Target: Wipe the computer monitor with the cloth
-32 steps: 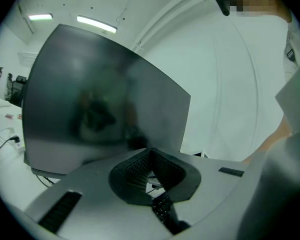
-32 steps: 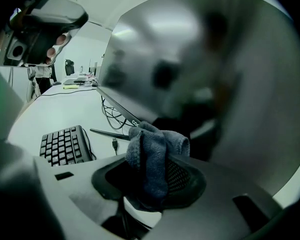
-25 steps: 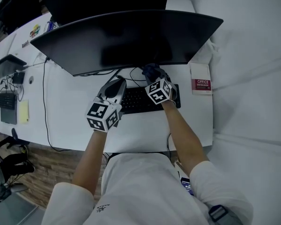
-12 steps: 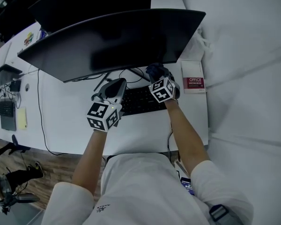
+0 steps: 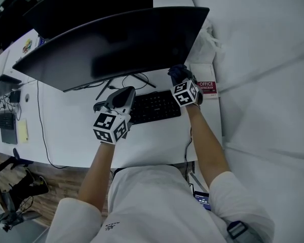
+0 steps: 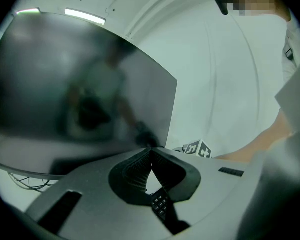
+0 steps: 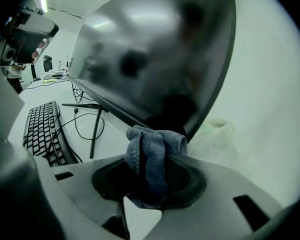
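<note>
A wide curved dark monitor stands on the white desk; it fills the upper part of the right gripper view and the left of the left gripper view. My right gripper is shut on a bunched blue-grey cloth, just below the monitor's lower right corner, a little short of the screen. The cloth shows as a dark wad in the head view. My left gripper hovers over the keyboard's left end, jaws shut with nothing between them.
A black keyboard lies in front of the monitor stand, with cables trailing beside it. A red-and-white booklet lies at the desk's right edge. A white wall or partition runs along the right.
My right gripper with the cloth has moved right and up toward the monitor's lower right corner. The left gripper has stayed roughly in place. The head view has shifted slightly.
</note>
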{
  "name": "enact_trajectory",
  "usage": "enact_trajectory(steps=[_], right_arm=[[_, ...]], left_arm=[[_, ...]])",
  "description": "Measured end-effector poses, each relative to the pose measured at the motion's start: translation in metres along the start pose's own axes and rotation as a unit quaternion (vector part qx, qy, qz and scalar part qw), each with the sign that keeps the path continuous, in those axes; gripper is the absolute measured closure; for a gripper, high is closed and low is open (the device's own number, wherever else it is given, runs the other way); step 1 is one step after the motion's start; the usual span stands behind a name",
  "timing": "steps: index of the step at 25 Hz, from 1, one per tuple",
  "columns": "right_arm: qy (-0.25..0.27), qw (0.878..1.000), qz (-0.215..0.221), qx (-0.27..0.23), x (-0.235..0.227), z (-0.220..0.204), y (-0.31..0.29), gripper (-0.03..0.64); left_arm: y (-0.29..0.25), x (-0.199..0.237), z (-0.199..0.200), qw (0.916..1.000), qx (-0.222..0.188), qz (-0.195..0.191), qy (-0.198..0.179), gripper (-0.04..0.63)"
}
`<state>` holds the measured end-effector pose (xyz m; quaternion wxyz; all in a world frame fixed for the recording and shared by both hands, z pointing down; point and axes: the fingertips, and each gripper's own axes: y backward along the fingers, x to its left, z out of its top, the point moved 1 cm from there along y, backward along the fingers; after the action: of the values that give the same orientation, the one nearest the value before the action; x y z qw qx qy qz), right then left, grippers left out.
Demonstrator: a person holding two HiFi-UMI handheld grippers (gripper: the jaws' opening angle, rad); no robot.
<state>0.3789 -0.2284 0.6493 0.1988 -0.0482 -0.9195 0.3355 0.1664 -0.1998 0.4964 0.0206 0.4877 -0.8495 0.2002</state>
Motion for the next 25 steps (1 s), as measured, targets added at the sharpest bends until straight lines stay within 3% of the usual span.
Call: enact_trajectory(steps=[8, 14, 20, 25], right_arm=[[-0.016, 0.999, -0.028, 0.003, -0.026, -0.013, 0.012, 0.462], [-0.075, 0.995, -0.062, -0.025, -0.036, -0.015, 0.048, 0.462], [-0.177, 0.975, -0.073, -0.109, -0.011, -0.002, 0.126, 0.462], [-0.243, 0.95, -0.057, -0.185, 0.034, 0.027, 0.206, 0.462]], left_arm=[[0.007, -0.006, -0.005, 1.0, 0.002, 0.006, -0.001, 0.589], [0.024, -0.014, -0.009, 1.0, 0.0, 0.001, -0.004, 0.589], [0.065, -0.019, -0.004, 0.9996, -0.025, -0.006, -0.008, 0.589], [0.121, -0.018, -0.01, 0.9992, -0.04, -0.007, -0.004, 0.589]])
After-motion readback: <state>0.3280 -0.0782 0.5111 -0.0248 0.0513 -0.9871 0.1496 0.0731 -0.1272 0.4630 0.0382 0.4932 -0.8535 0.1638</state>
